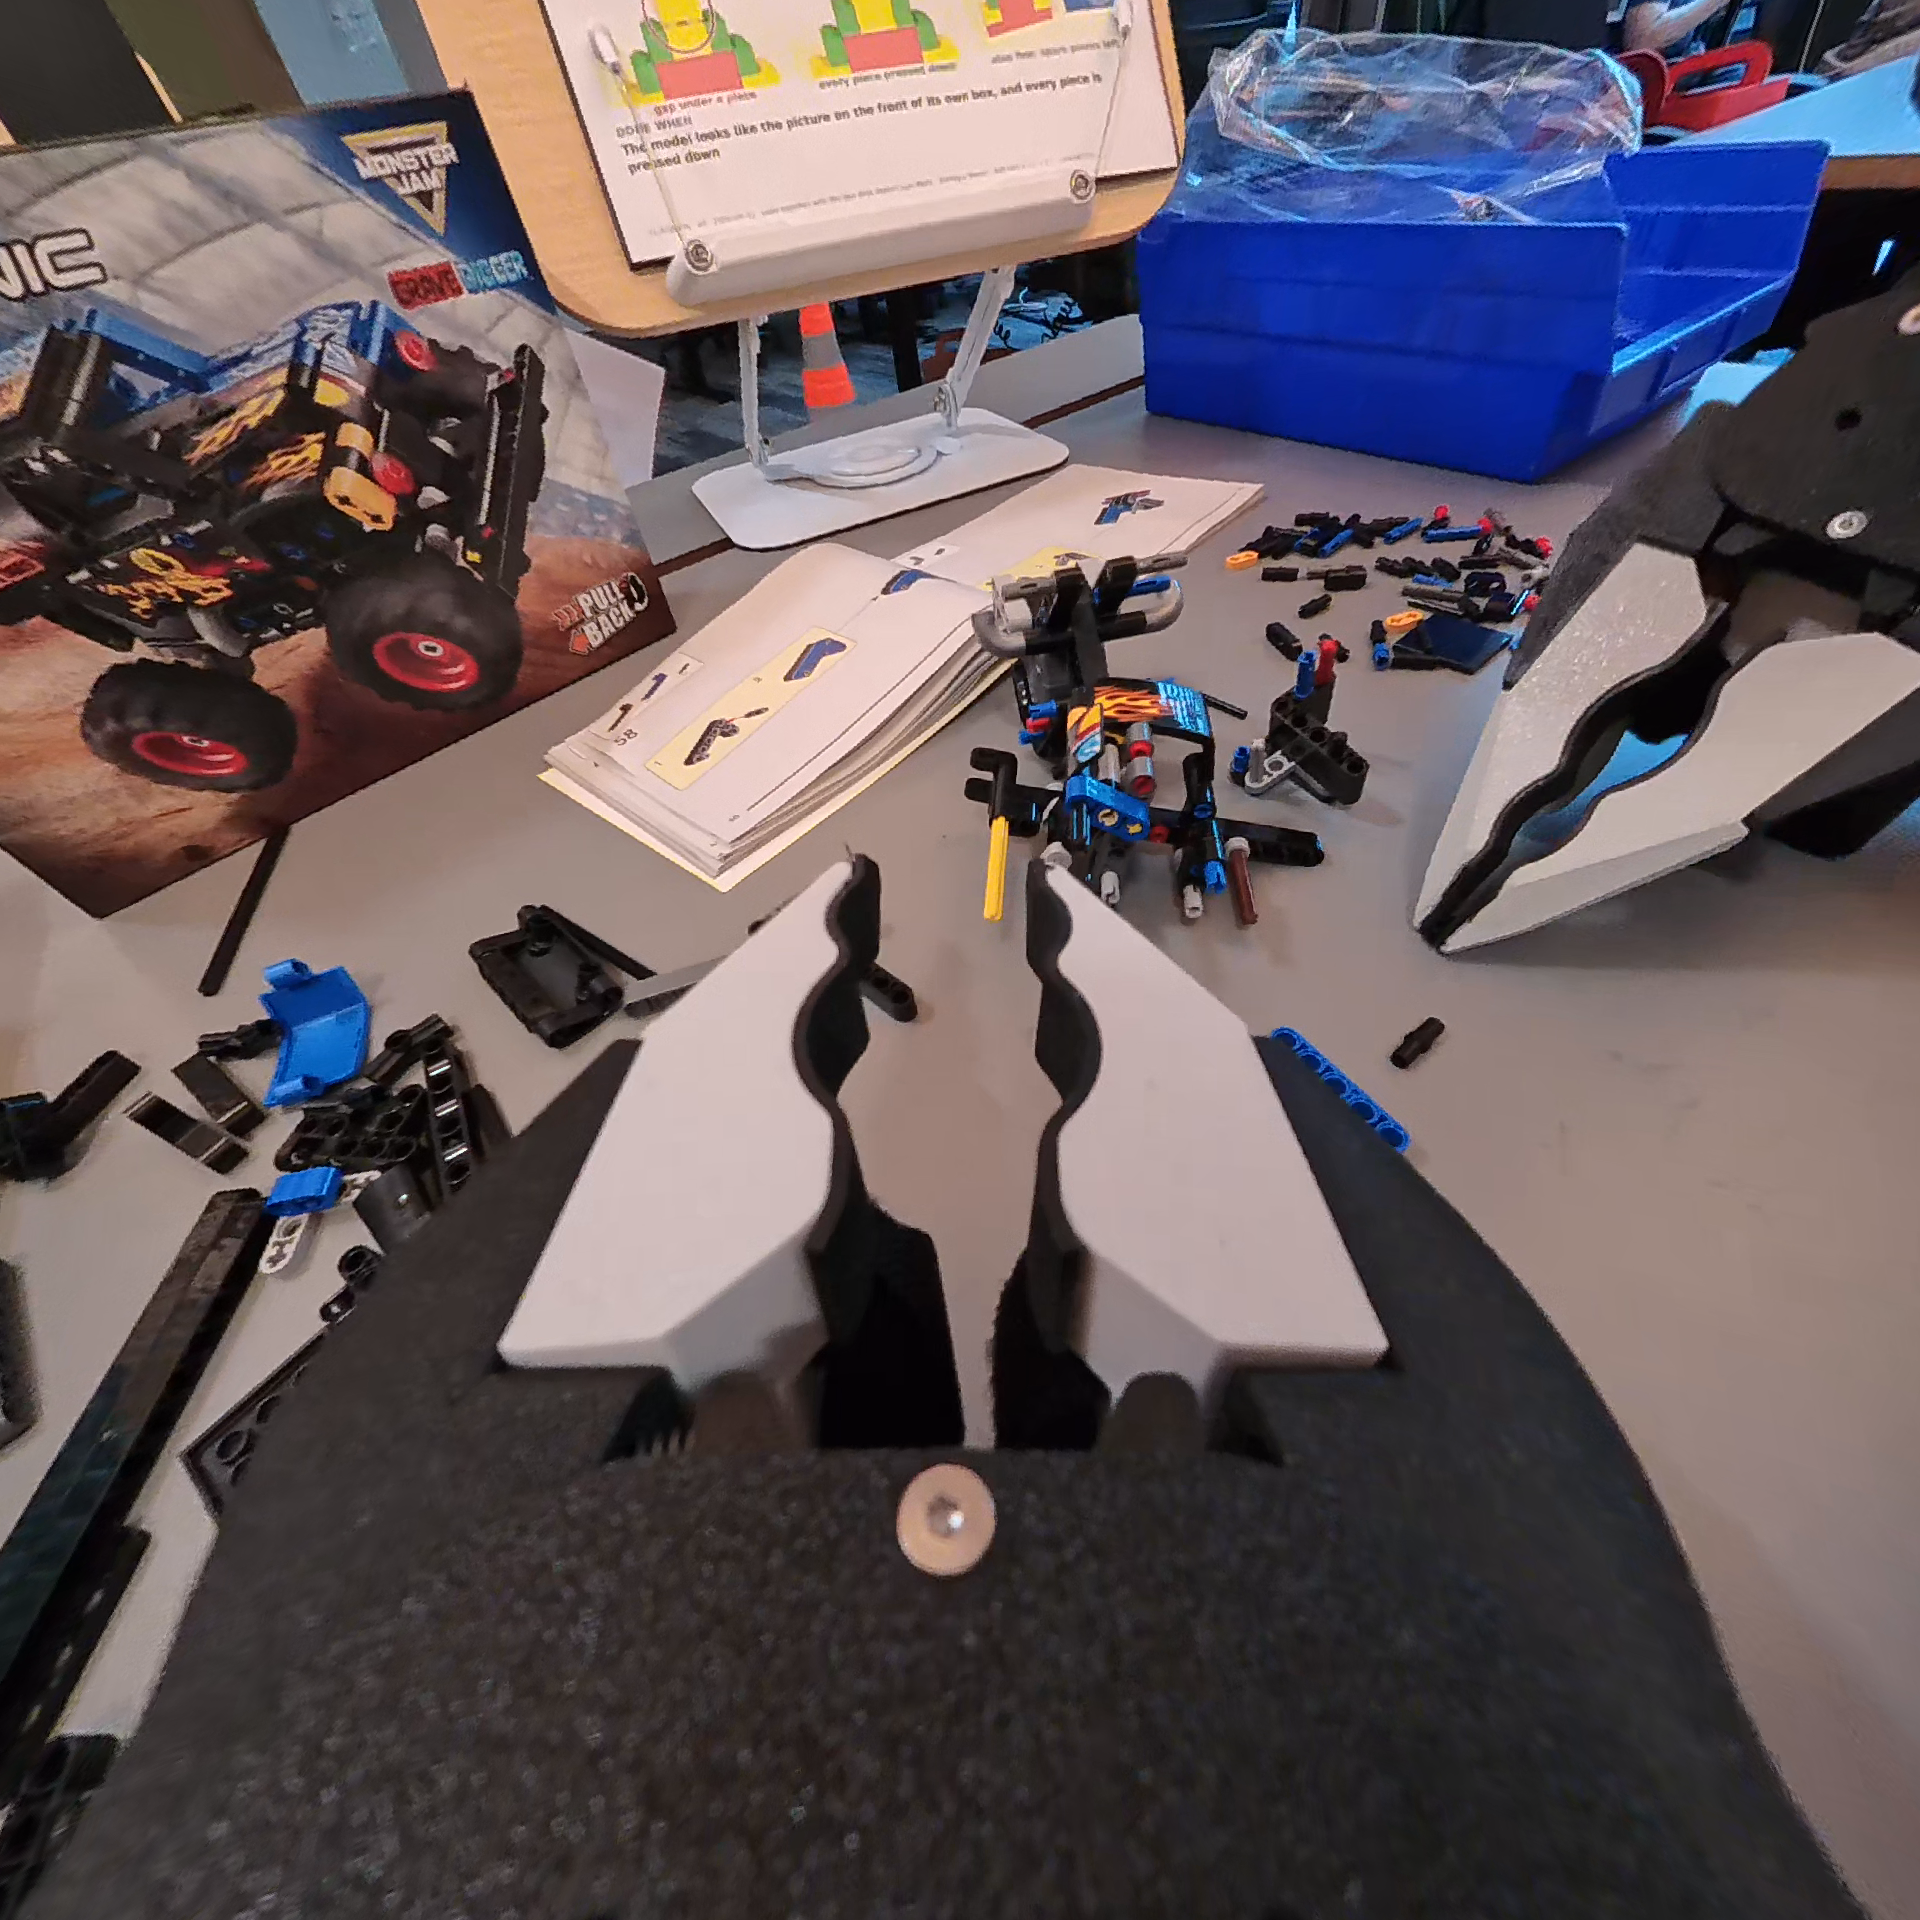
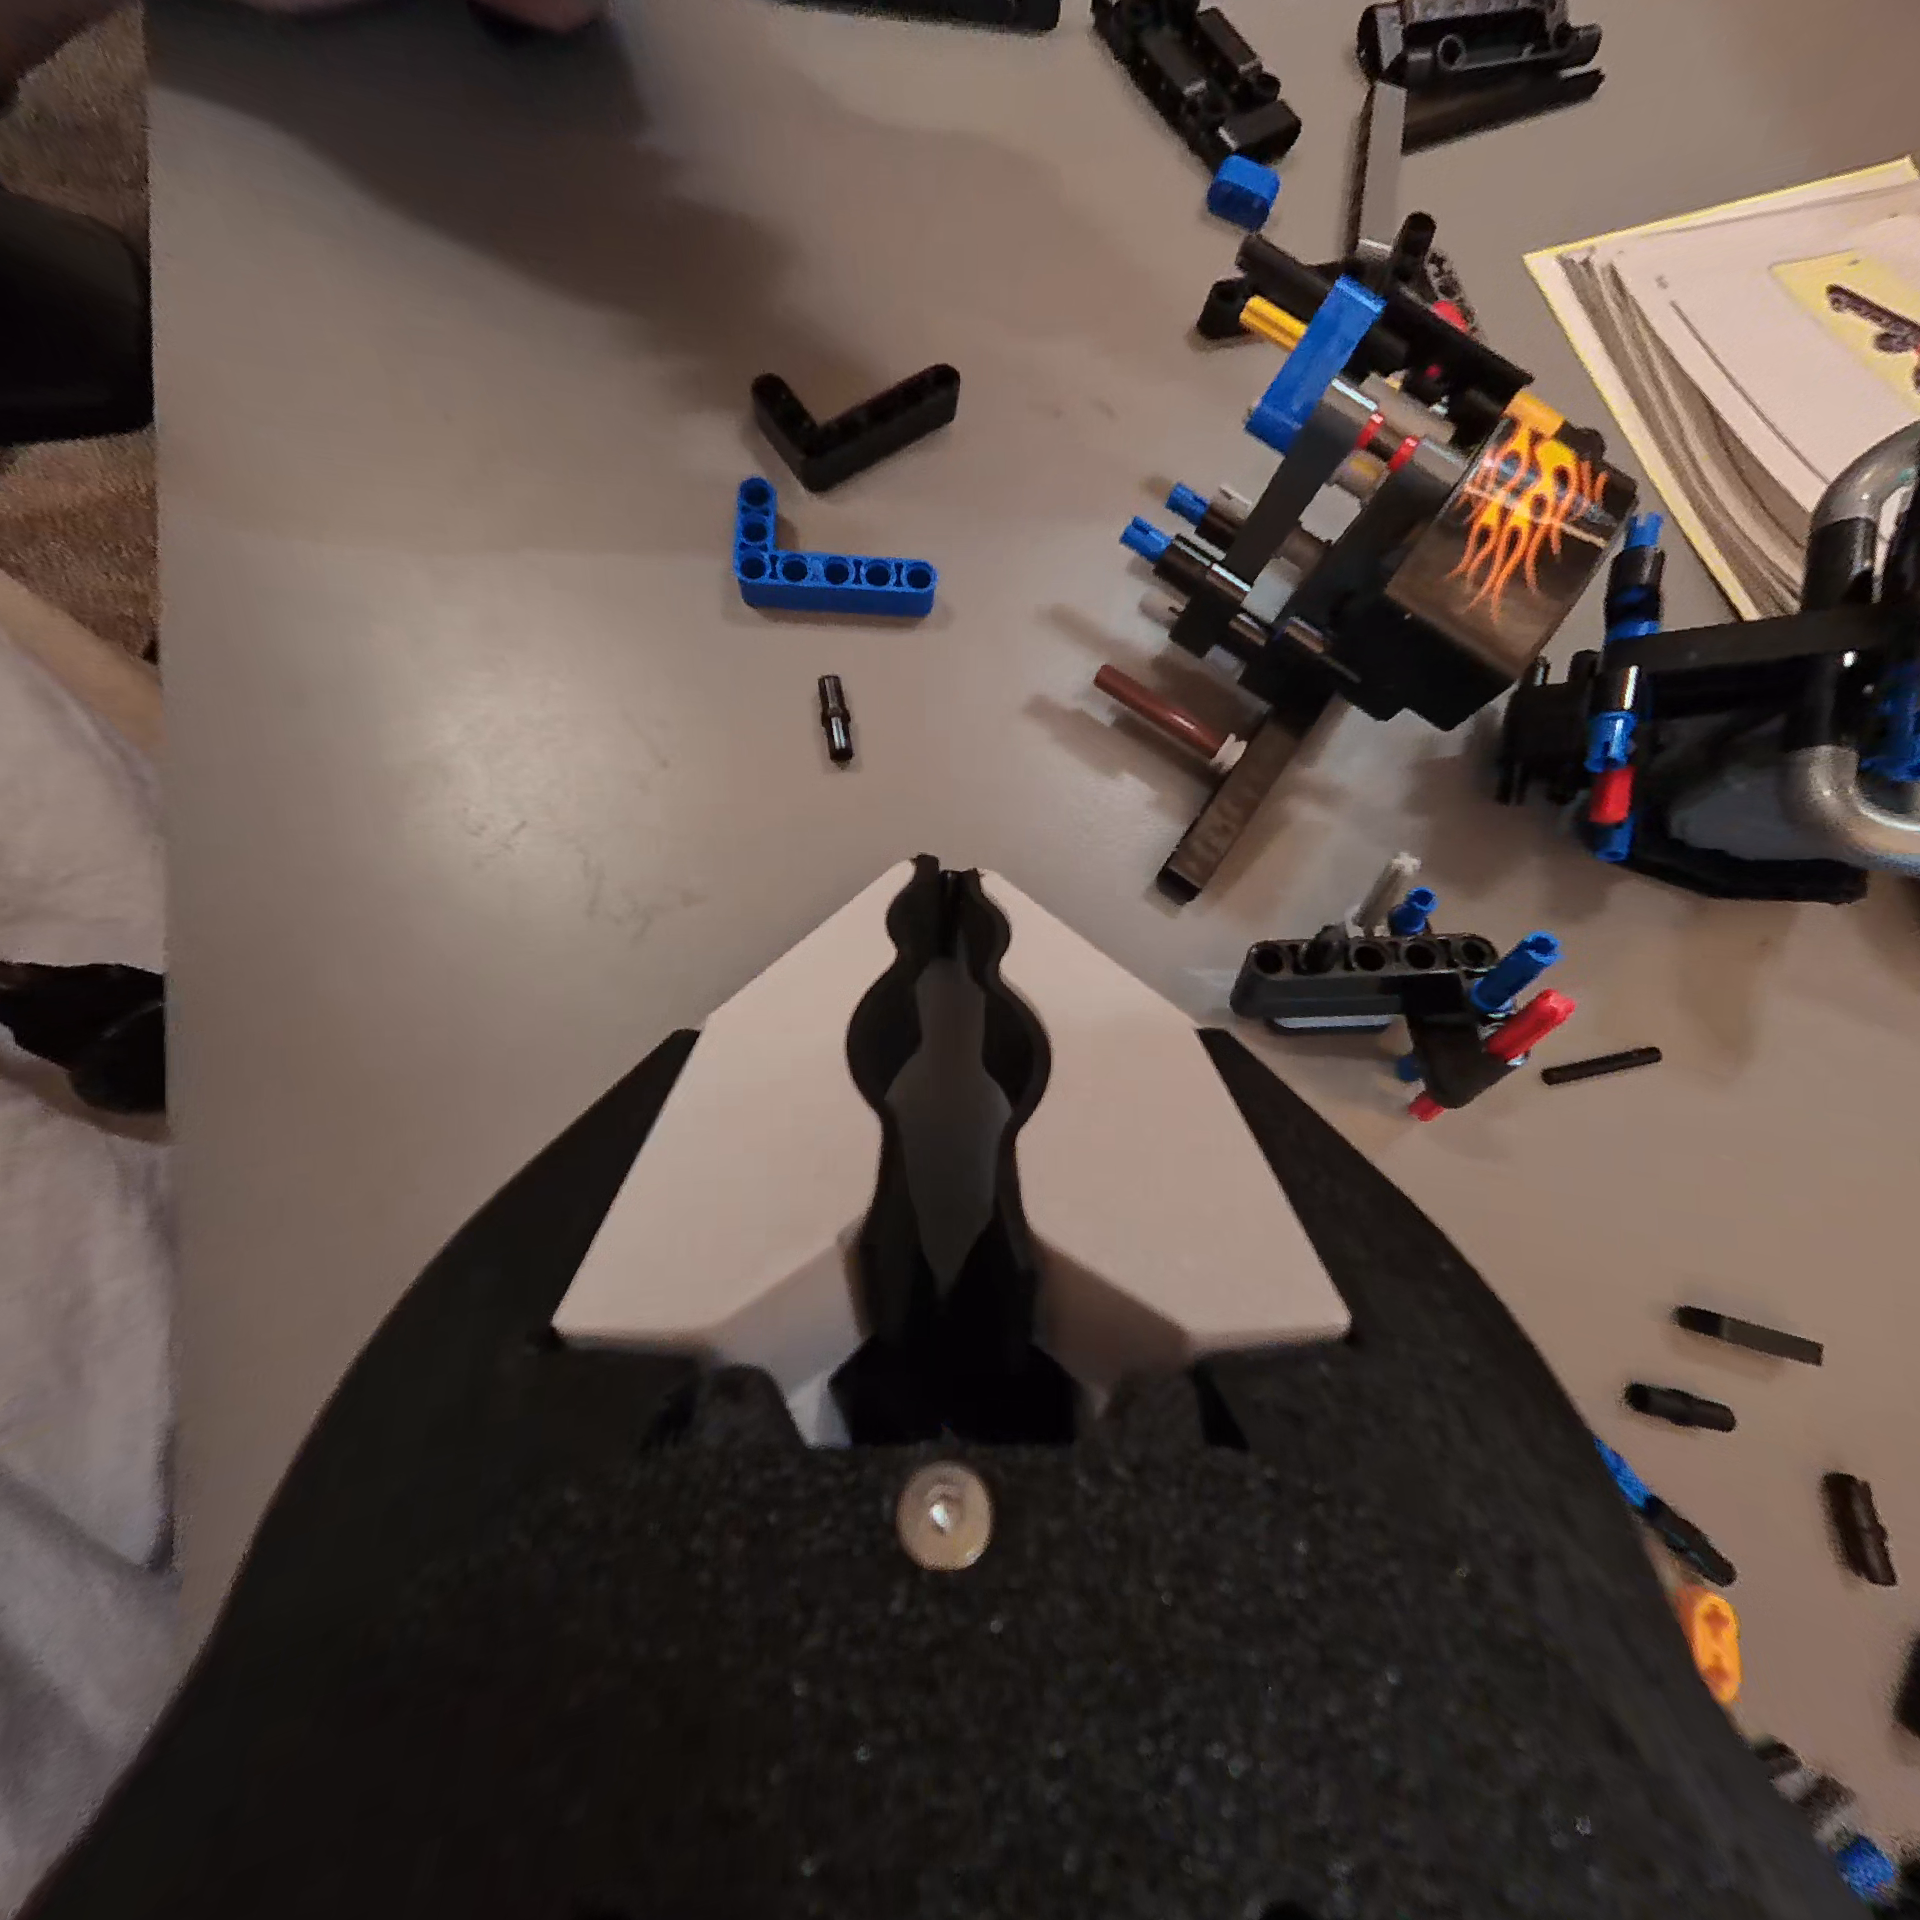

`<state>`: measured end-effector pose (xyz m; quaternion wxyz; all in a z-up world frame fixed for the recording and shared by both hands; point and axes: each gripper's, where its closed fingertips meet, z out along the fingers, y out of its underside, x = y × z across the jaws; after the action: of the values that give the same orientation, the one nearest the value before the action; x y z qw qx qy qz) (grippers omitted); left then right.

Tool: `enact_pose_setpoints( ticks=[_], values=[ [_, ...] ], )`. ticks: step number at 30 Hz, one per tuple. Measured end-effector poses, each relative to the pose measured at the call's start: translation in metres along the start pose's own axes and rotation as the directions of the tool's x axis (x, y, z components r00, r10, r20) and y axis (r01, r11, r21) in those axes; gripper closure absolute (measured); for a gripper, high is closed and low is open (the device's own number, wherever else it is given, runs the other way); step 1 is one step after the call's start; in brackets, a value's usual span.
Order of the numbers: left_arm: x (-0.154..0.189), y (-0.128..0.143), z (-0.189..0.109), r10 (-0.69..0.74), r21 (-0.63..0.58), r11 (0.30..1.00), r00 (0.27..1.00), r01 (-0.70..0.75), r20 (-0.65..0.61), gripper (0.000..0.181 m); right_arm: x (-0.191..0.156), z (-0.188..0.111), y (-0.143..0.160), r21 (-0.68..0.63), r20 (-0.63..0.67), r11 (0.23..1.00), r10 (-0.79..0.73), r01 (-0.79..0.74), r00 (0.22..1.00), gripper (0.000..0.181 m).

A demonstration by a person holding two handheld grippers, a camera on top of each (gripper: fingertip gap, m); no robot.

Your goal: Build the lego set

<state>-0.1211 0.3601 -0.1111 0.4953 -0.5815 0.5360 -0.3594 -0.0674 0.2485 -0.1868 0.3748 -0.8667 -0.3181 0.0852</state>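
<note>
The part-built lego model (image 1: 1132, 748) with a flame sticker lies mid-table; it also shows in the right wrist view (image 2: 1455, 540). My left gripper (image 1: 951, 883) is open and empty, low over the table just short of the model. My right gripper (image 2: 945, 878) is shut, tips near the table; a thin dark sliver shows between them and I cannot tell if it is a piece. It shows at the right of the left wrist view (image 1: 1439, 935). Ahead of it lie a black pin (image 2: 836, 717), a blue L-beam (image 2: 821, 561) and a black L-beam (image 2: 852, 421).
A small black beam with blue and red pins (image 2: 1382, 987) sits right of my right gripper. The open instruction booklet (image 1: 779, 707), set box (image 1: 260, 468), paper stand (image 1: 862, 135) and blue bin (image 1: 1455, 312) stand behind. Loose pieces lie left (image 1: 364, 1101) and far right (image 1: 1403, 561).
</note>
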Motion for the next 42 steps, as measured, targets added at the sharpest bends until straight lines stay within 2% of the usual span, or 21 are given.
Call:
enact_pose_setpoints(
  ticks=[1,4,6,9,11,13,19,21,23,24,26,27,31,34,37,42],
  values=[
    [0.000,0.001,0.001,0.000,-0.006,1.000,1.000,0.000,-0.001,0.155,0.001,0.001,-0.001,0.011,-0.002,1.000,0.009,-0.009,1.000,0.177],
    [0.001,0.004,0.004,-0.011,-0.034,0.999,1.000,0.010,-0.015,0.155,0.006,-0.004,-0.007,0.065,-0.006,0.997,0.038,-0.037,0.999,0.172],
    [0.002,0.006,0.005,-0.036,-0.049,0.998,0.998,0.034,-0.042,0.155,0.017,-0.019,-0.020,0.162,-0.018,0.985,0.067,-0.064,0.998,0.168],
    [0.010,0.004,0.004,-0.077,-0.042,0.997,0.985,0.072,-0.153,0.157,0.047,-0.051,-0.037,0.362,-0.047,0.918,0.190,-0.161,0.981,0.164],
    [0.007,-0.002,0.001,-0.079,0.004,0.997,0.983,0.081,-0.164,0.158,0.072,-0.067,-0.035,0.448,-0.047,0.857,0.306,-0.254,0.951,0.161],
    [0.002,-0.007,-0.001,-0.084,0.041,0.995,0.983,0.092,-0.163,0.158,0.096,-0.078,-0.026,0.477,-0.095,0.819,0.409,-0.319,0.908,0.154],
    [0.002,-0.006,0.003,-0.046,0.033,0.998,0.987,0.052,-0.154,0.158,0.140,-0.104,-0.004,0.565,-0.202,0.727,0.580,-0.389,0.789,0.155],
    [0.007,0.000,0.005,-0.039,-0.009,0.999,0.982,0.038,-0.184,0.158,0.147,-0.107,0.002,0.575,-0.206,0.705,0.615,-0.414,0.761,0.156],
    [0.014,0.016,0.002,0.020,-0.120,0.991,0.967,-0.052,-0.255,0.159,0.149,-0.107,0.003,0.585,-0.178,0.682,0.636,-0.439,0.751,0.156],
    [0.019,0.029,-0.002,0.056,-0.202,0.971,0.946,-0.125,-0.318,0.160,0.148,-0.106,0.003,0.584,-0.154,0.673,0.641,-0.454,0.752,0.156],
    [0.019,0.057,-0.011,0.122,-0.360,0.883,0.889,-0.300,-0.442,0.161,0.145,-0.102,0.001,0.578,-0.116,0.663,0.644,-0.476,0.756,0.156],
    [0.016,0.061,-0.012,0.166,-0.377,0.849,0.864,-0.371,-0.475,0.156,0.143,-0.101,-0.002,0.574,-0.104,0.665,0.638,-0.478,0.763,0.156],
    [0.028,0.067,-0.017,0.243,-0.322,0.728,0.666,-0.606,-0.705,0.154,0.134,-0.096,-0.009,0.555,-0.127,0.708,0.592,-0.438,0.796,0.157],
    [0.027,0.075,-0.013,0.252,-0.290,0.627,0.540,-0.723,-0.803,0.148,0.129,-0.096,-0.012,0.552,-0.126,0.718,0.575,-0.424,0.809,0.158],
    [0.033,0.074,-0.007,0.215,-0.245,0.615,0.458,-0.750,-0.863,0.145,0.129,-0.101,-0.011,0.565,-0.124,0.708,0.581,-0.424,0.805,0.158],
    [0.047,0.074,0.000,0.148,-0.196,0.663,0.383,-0.722,-0.912,0.146,0.127,-0.100,-0.009,0.564,-0.085,0.691,0.594,-0.452,0.800,0.158]
  ],
)
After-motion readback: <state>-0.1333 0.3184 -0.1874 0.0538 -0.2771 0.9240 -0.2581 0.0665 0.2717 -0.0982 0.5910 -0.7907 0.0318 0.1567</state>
